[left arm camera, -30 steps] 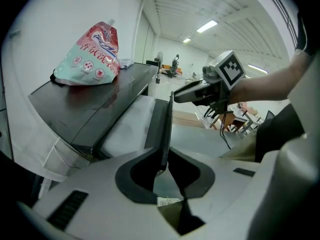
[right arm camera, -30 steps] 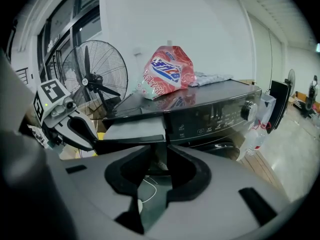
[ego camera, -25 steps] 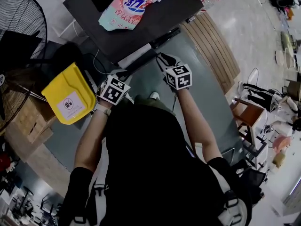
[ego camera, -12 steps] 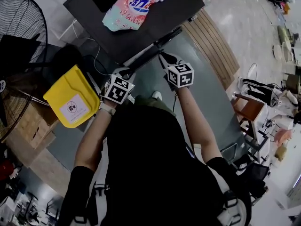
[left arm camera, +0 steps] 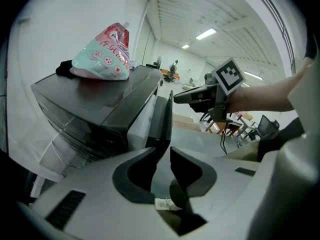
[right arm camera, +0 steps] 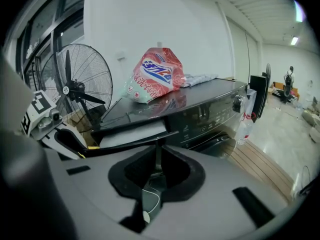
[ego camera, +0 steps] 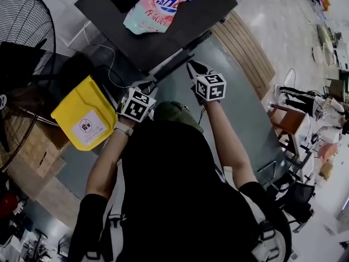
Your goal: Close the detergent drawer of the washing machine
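Two grippers at one dark washing machine (right arm camera: 215, 106). Detergent drawer (right arm camera: 131, 133): pulled out, directly ahead of both gripper tips. Left gripper (left arm camera: 164, 151): jaws narrowly apart, just been opening, drawer's front edge just ahead of the gap, nothing pressed between pads. Right gripper (right arm camera: 157, 156): jaws together, empty, tips just short of the drawer's lip. Detergent pouch (right arm camera: 155, 79): atop machine, beyond right gripper

Open detergent drawer (ego camera: 179, 59) ahead, yellow bin (ego camera: 82, 113) left
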Demonstrator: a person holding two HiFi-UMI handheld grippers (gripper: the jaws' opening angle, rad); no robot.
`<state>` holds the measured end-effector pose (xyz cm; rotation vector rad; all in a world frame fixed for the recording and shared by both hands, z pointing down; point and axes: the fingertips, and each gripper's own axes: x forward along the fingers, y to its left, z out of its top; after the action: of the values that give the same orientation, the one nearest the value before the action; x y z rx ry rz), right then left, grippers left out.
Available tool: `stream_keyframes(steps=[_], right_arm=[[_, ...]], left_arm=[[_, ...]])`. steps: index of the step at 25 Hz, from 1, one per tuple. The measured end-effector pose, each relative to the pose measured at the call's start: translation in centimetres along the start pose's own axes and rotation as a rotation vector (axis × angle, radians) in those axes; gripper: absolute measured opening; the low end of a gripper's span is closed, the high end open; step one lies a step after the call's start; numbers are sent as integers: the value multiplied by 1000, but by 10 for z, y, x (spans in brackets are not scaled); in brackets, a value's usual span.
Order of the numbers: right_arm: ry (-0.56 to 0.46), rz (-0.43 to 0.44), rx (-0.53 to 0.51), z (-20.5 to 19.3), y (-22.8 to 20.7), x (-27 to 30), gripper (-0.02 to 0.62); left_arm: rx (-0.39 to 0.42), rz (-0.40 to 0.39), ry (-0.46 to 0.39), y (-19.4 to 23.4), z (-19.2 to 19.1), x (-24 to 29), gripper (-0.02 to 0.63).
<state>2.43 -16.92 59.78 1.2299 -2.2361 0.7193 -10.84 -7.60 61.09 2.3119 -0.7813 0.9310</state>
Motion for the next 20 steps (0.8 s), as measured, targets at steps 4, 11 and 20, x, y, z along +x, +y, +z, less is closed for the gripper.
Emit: stream_keyframes(steps=[4, 11, 20], right_arm=[[0, -3, 4, -5, 10, 1, 46], [26, 4, -2, -18, 23, -3, 46], [68, 49, -20, -32, 22, 2, 46]], left_arm=[[-19, -27, 10, -3, -12, -2, 92], [-14, -97, -8, -31, -15, 2, 76], [-63, -96, -38, -37, 2, 16, 29]])
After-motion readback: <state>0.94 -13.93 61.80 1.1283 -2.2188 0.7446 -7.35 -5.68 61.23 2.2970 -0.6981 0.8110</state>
